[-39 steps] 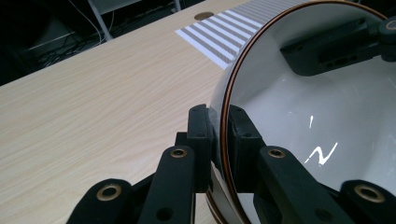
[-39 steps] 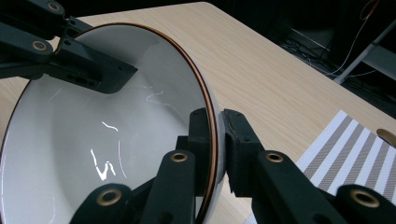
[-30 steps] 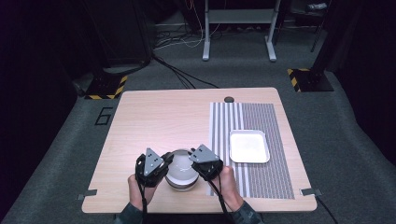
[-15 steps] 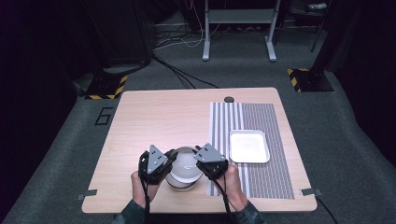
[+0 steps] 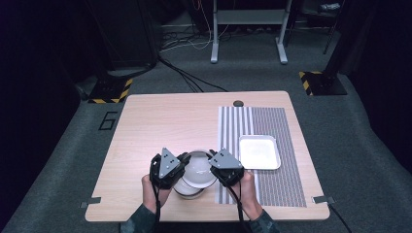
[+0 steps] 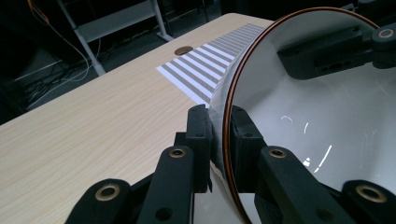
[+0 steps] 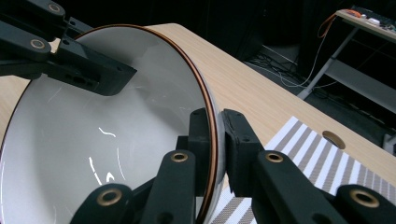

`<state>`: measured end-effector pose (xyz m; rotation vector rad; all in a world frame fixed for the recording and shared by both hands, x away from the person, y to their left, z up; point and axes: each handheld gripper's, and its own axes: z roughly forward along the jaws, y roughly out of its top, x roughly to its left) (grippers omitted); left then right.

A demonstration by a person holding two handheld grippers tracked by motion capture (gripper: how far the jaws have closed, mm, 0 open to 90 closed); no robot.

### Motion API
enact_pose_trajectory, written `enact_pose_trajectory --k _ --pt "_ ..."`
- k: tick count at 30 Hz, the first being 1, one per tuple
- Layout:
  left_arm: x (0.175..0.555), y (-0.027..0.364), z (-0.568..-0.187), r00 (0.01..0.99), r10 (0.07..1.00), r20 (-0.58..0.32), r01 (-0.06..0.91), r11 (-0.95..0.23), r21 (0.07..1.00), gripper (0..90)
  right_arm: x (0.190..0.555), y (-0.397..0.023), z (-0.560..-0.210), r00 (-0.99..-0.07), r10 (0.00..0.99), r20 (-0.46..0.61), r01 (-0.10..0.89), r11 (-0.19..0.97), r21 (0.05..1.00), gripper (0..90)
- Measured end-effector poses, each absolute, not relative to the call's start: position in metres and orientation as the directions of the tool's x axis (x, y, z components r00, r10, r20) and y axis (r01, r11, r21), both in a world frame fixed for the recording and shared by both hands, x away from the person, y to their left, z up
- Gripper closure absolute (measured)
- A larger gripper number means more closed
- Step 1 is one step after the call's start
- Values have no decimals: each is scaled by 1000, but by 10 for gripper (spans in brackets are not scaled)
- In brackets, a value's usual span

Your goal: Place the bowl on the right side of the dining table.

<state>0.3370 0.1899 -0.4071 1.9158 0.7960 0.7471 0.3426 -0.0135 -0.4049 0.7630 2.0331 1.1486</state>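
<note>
A white bowl (image 5: pixel 198 170) with a thin brown rim is held between my two grippers near the front edge of the wooden table (image 5: pixel 165 121). My left gripper (image 5: pixel 186 158) is shut on the bowl's left rim, one pad inside and one outside (image 6: pixel 219 126). My right gripper (image 5: pixel 212 155) is shut on the opposite rim (image 7: pixel 215 130). The bowl (image 6: pixel 317 116) looks empty inside (image 7: pixel 107 140). Below it, towards the front, a second white rounded shape (image 5: pixel 187 192) peeks out; I cannot tell whether the two touch.
A white square tray (image 5: pixel 259 152) lies on a striped mat (image 5: pixel 277 121) just right of the right gripper. A round cable hole (image 5: pixel 238 103) sits at the table's far edge. A metal stand and cables (image 5: pixel 243 29) are on the floor beyond.
Both grippers and the bowl have drifted slightly to the right and away from the front edge. The white shape under the bowl shows more now.
</note>
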Motion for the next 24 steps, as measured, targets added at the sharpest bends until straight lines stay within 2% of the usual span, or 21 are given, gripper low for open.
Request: enact_pose_trajectory --k 24 --pt "351 154 -400 651 728 215 181 -425 887 812 342 -48 -403 -543 799 -258 170 406 898 821"
